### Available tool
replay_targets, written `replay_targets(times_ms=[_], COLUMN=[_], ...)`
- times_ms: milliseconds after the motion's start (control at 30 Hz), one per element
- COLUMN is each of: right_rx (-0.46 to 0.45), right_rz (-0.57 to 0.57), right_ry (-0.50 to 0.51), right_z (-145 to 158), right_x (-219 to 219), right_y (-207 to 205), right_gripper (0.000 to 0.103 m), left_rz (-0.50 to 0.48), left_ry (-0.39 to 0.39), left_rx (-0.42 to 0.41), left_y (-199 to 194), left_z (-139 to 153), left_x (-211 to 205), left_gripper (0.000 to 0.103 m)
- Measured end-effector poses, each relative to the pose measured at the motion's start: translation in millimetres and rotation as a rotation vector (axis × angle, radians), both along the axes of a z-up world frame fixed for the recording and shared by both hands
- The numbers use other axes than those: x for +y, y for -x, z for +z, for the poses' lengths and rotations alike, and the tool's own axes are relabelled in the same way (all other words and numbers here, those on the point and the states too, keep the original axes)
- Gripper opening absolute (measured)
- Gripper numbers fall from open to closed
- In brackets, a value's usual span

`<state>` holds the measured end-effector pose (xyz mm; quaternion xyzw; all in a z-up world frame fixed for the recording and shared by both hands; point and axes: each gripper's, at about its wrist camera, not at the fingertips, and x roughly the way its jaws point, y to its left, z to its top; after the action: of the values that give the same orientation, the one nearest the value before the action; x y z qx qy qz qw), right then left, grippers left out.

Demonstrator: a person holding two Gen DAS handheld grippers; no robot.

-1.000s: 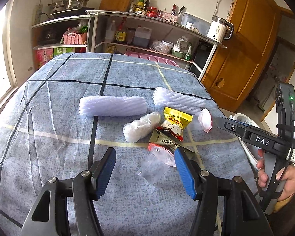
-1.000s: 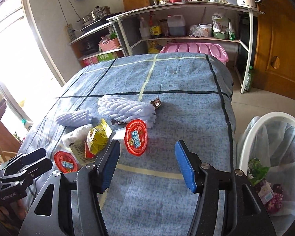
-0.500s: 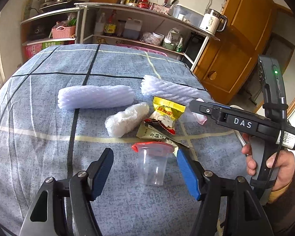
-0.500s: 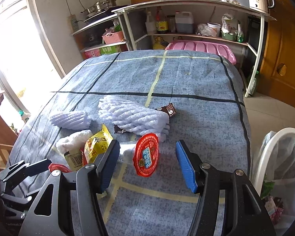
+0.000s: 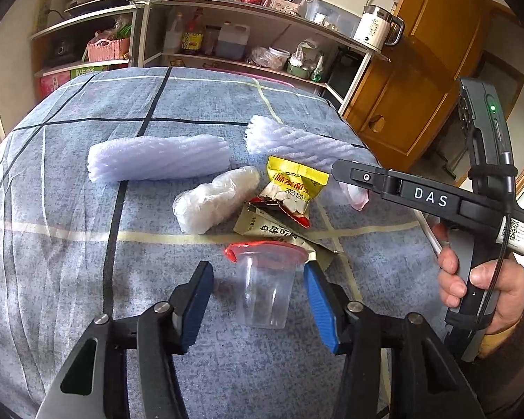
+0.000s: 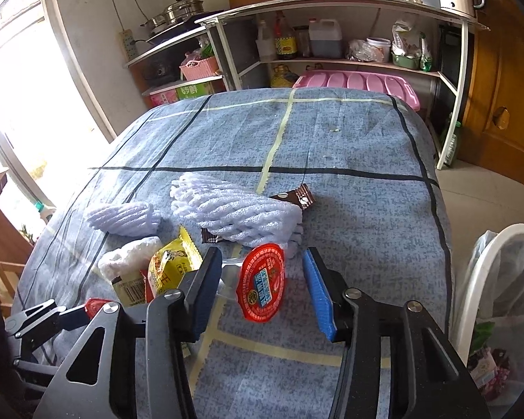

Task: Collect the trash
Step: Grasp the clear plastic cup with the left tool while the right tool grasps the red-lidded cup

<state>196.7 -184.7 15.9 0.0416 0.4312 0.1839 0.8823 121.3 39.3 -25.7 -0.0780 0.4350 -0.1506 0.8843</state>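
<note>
Fingers (image 5: 199, 300) closing around clear cup (image 5: 263, 289), right fingers (image 6: 316, 293) around red-lidded cup (image 6: 262, 284), untouched.

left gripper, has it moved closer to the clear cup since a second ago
Yes. The left gripper has come forward over the yellowish stripe side of the tablecloth; its closing jaws now flank the clear cup, not yet pressing it.

Blue-grey checked tablecloth (image 6: 332, 146), metal kitchen shelves (image 6: 332, 3) crowded with bottles behind it, bright window (image 6: 14, 80) left of the shelves, wooden door (image 5: 419, 80) right, tiled floor below.
</note>
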Motion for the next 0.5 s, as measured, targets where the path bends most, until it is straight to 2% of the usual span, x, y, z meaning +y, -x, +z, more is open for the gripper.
replay_targets(times_ms=[67, 133, 167, 500], right_rx=[-0.01, -0.014, -0.017, -0.046], right_rz=[0.002, 0.007, 0.01, 0.014], right_ry=[0.007, 0.003, 0.0, -0.016], right_z=[1, 2, 3, 8], right_x=[1, 1, 1, -4], right_y=[2, 4, 5, 11], right_gripper=[0.041, 0.029, 0.026, 0.008], left_rz=[-0.011, -0.014, -0.015, -0.018], left_ry=[0.004, 0.0, -0.001, -0.002], left_rx=[0.001, 0.003, 0.002, -0.005], left_y=[0, 0, 0, 2], left_z=[0, 0, 0, 3], left_x=[-1, -3, -3, -8], left_gripper=[0.046, 0.039, 0.035, 0.035])
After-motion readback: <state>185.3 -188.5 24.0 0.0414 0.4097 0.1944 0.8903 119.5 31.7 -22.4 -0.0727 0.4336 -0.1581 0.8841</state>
